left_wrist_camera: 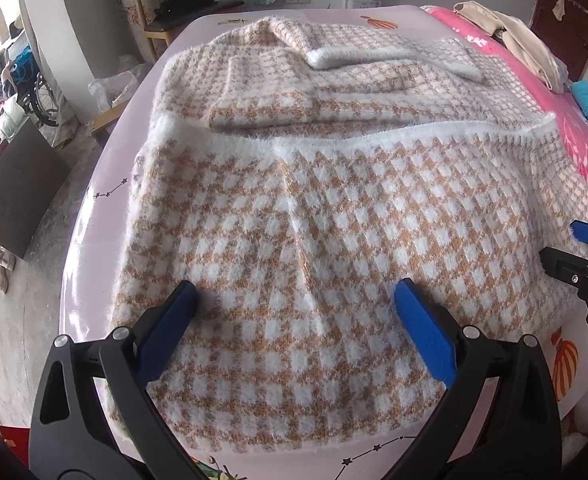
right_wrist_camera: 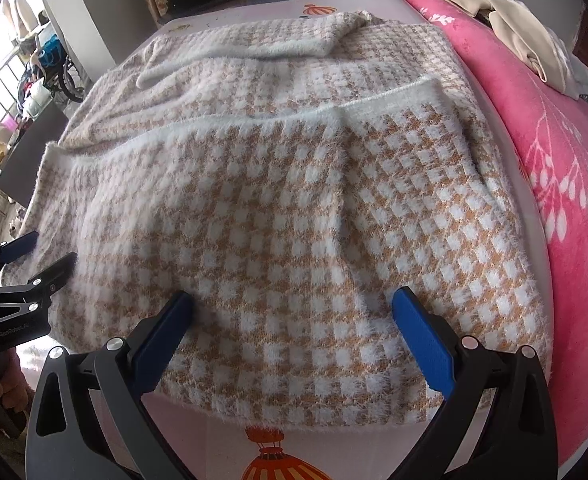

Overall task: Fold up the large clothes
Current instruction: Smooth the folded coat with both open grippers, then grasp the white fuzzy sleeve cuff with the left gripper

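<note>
A fuzzy sweater with a tan and white check (left_wrist_camera: 333, 208) (right_wrist_camera: 294, 200) lies on the bed. Its near half is folded back over itself, the white hem (left_wrist_camera: 353, 140) (right_wrist_camera: 254, 120) running across the middle. White-edged sleeves are folded across the far part. My left gripper (left_wrist_camera: 295, 294) is open just above the near-left part of the sweater, nothing between its blue pads. My right gripper (right_wrist_camera: 292, 300) is open over the near-right part, also holding nothing. Each gripper shows at the edge of the other's view: the right gripper (left_wrist_camera: 569, 240), the left gripper (right_wrist_camera: 50, 248).
The bed has a pale pink sheet (right_wrist_camera: 222, 440) with balloon prints and a bright pink blanket (right_wrist_camera: 553, 160) along the right. Beige clothes (right_wrist_camera: 513, 32) lie on the blanket. A wooden chair (left_wrist_camera: 166, 20) stands beyond the bed; the floor and a dark box (left_wrist_camera: 18, 192) lie left.
</note>
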`<act>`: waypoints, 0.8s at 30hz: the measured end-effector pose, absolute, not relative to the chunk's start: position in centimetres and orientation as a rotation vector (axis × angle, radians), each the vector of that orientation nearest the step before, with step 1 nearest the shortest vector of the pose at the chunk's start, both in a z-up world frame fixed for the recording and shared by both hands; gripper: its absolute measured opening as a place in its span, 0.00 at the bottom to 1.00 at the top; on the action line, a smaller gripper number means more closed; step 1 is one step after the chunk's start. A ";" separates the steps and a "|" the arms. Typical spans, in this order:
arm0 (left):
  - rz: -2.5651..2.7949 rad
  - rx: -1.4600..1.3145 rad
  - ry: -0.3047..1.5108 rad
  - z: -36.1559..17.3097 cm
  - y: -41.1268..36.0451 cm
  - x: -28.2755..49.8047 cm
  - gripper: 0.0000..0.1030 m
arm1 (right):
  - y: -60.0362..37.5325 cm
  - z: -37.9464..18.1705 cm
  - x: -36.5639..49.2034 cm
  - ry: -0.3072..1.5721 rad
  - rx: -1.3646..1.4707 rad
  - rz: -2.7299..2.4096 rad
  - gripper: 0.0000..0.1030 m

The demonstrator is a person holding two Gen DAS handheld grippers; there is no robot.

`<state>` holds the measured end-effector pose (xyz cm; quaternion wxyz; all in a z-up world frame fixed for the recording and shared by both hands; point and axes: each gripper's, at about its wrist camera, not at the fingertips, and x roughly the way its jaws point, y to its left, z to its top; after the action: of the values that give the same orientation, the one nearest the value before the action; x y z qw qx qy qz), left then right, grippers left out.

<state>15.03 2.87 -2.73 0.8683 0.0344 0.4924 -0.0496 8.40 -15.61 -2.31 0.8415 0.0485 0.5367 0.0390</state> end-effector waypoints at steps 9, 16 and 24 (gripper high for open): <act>-0.117 -0.112 0.839 0.8 9.0 14.2 0.91 | -15.6 -2.3 8.2 1.117 0.102 0.086 0.94; -0.119 -0.256 0.862 0.6 12.6 16.5 0.56 | -15.6 -2.3 8.1 1.121 0.101 0.085 0.94; -0.123 -0.236 0.913 -0.6 12.5 19.2 0.35 | -15.6 -2.2 8.2 1.122 0.100 0.082 0.94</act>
<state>19.16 12.49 -0.55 0.8891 -0.1135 0.4394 -0.0593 8.16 -15.55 -2.24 0.8448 0.0476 0.5315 0.0391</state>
